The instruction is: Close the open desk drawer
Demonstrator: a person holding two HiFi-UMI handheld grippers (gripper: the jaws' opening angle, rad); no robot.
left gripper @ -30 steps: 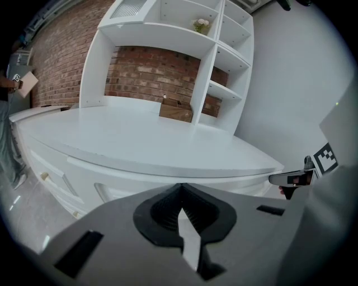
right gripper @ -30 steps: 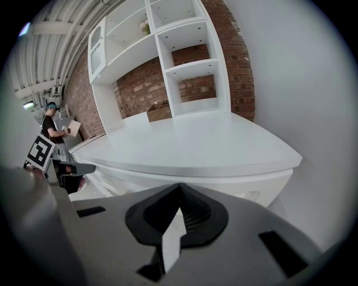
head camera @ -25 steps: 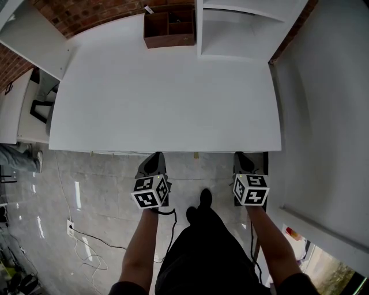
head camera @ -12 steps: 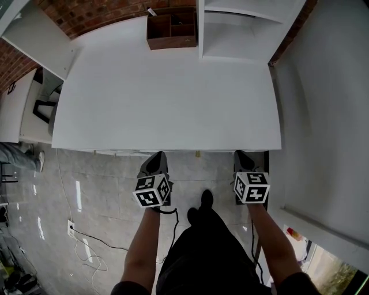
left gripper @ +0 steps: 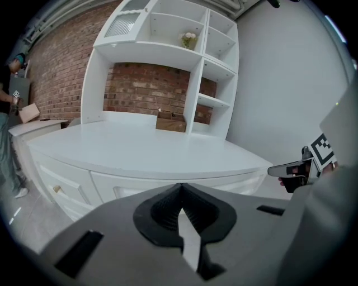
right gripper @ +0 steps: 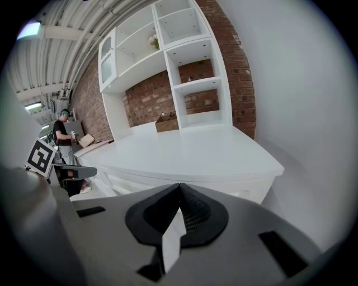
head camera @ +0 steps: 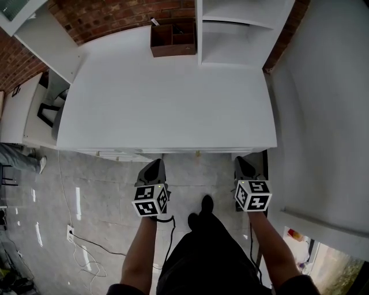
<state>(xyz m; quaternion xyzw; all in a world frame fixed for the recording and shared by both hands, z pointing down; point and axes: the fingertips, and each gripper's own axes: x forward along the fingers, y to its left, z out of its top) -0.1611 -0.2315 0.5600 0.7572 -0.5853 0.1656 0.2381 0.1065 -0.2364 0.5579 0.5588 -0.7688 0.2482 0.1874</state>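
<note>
The white desk [head camera: 167, 98] fills the middle of the head view. Under its front edge at the left, a white drawer front [head camera: 121, 155] juts out a little. In the left gripper view, drawer fronts [left gripper: 114, 187] show below the desktop, one with a small knob [left gripper: 56, 189]. My left gripper [head camera: 154, 163] is shut and empty, a short way in front of the desk edge, just right of that drawer front. My right gripper [head camera: 240, 160] is also shut and empty, near the desk's right front corner. Each gripper shows in the other's view: the right [left gripper: 291, 169] and the left [right gripper: 75, 172].
A brown wooden organiser [head camera: 173, 39] stands at the back of the desk beside white shelving [head camera: 230, 29]. A brick wall [head camera: 115, 14] is behind and a grey wall [head camera: 323, 115] at the right. A cable [head camera: 86, 245] lies on the tiled floor. A person [right gripper: 62, 137] stands far left.
Both grippers have drawn back slightly from the desk's front edge, and the head view has shifted, showing more of the drawer fronts. Both stay shut.
</note>
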